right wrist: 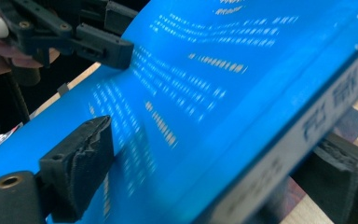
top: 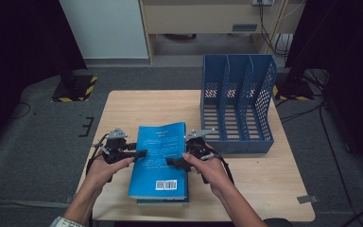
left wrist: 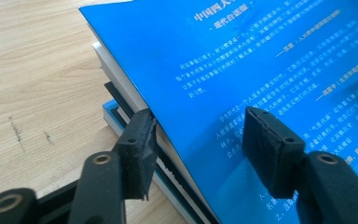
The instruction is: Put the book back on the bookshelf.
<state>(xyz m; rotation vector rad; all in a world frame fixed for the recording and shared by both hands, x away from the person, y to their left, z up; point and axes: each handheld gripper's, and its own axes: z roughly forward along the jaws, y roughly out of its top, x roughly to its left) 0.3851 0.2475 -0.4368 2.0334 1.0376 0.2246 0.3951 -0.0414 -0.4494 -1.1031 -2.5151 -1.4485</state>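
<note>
Figure: two-handed lift of the blue book from a lower book, on which it lay at the near middle of the worktop. The left claw was clenched across the fore-edge, with one pad laid on the cover and the other tucked against the pages beneath, as was seen in the left gripper view. The right claw was clamped on the spine side, with one pad on the cover and the other under the spine. The blue book was seen tilted, and its edge was raised clear of the lower book. For a clean lift, it was judged that both sides should be raised together and level, so that the cover would not be bent or peeled from the pages. The lower pads should be kept beneath the whole block rather than under the cover alone, and the lower book should be left undisturbed. A blue file rack with upright dividers was set at the far right of the pale wooden worktop, well apart from the books. The room was dim, its floor was covered in grey carpet, and cables were trailed across it at the right.
</note>
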